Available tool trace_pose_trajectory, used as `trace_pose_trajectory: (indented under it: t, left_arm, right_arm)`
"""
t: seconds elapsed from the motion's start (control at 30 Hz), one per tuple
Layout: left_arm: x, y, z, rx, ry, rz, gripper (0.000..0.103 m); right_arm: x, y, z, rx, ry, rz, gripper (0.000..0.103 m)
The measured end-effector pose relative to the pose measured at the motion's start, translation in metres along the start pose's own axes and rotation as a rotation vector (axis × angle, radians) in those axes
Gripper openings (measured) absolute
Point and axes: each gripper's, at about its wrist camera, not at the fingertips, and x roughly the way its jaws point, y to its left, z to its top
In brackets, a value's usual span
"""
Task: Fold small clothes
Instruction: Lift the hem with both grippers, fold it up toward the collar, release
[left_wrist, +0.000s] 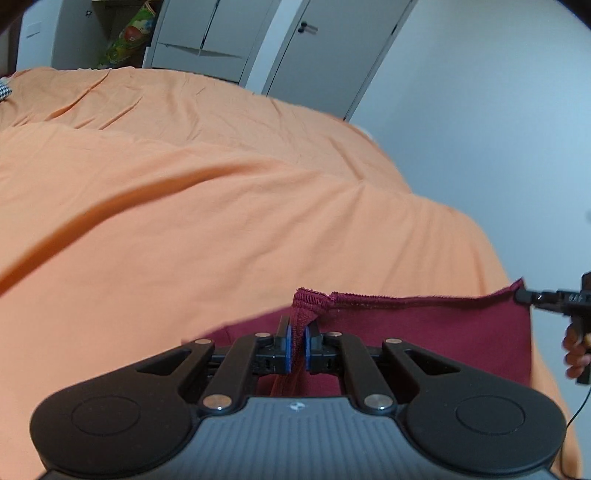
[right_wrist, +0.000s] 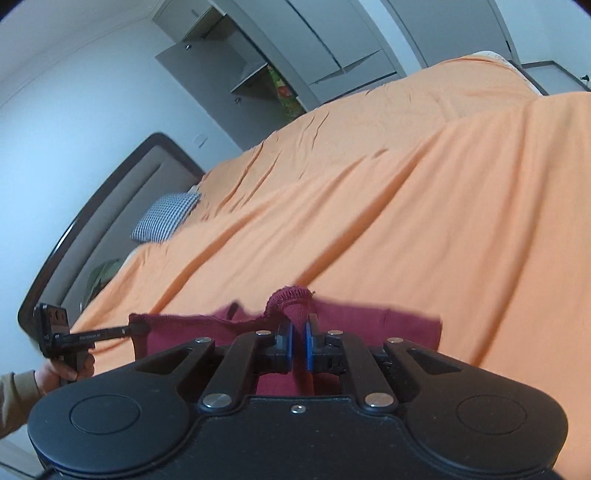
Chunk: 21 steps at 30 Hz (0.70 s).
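A dark red garment (left_wrist: 424, 321) hangs stretched between both grippers above the orange bed cover (left_wrist: 184, 221). My left gripper (left_wrist: 297, 338) is shut on one hemmed corner, which bunches up above its blue pads. In the left wrist view the right gripper (left_wrist: 522, 295) pinches the far corner of the same edge. From the right wrist view, my right gripper (right_wrist: 298, 341) is shut on its bunched corner of the red garment (right_wrist: 369, 325), and the left gripper (right_wrist: 138, 328) holds the other end, with a hand (right_wrist: 62, 369) on its handle.
The orange bed cover (right_wrist: 406, 221) fills most of both views, wrinkled. A checked pillow (right_wrist: 166, 216) lies near the dark headboard (right_wrist: 103, 206). Grey wardrobe doors (left_wrist: 295, 48) stand beyond the bed. A white wall (left_wrist: 480, 129) is to the right.
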Motion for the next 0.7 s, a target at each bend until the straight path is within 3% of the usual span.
trace_pose_trajectory:
  t: [0.1,0.23,0.43,0.6,0.7]
  left_arm:
    - [0.038,0.014,0.005,0.006,0.042,0.042,0.006]
    - [0.074,0.028,-0.003,-0.021,0.085,0.075,0.006]
    - [0.095,0.032,-0.01,-0.05,0.119,0.099,0.007]
    - [0.093,0.031,0.003,-0.058,0.063,0.085,0.007]
    - [0.107,0.029,0.002,-0.05,0.123,0.128,0.007]
  right_arm:
    - [0.026,-0.018,0.017,0.03,0.001,-0.012,0.007]
    - [0.071,-0.047,0.02,0.049,0.06,-0.105,0.007]
    - [0.106,-0.065,0.006,0.075,0.099,-0.204,0.007]
    - [0.115,-0.065,0.005,0.096,0.078,-0.202,0.006]
    - [0.123,-0.059,0.015,0.062,0.077,-0.243,0.006]
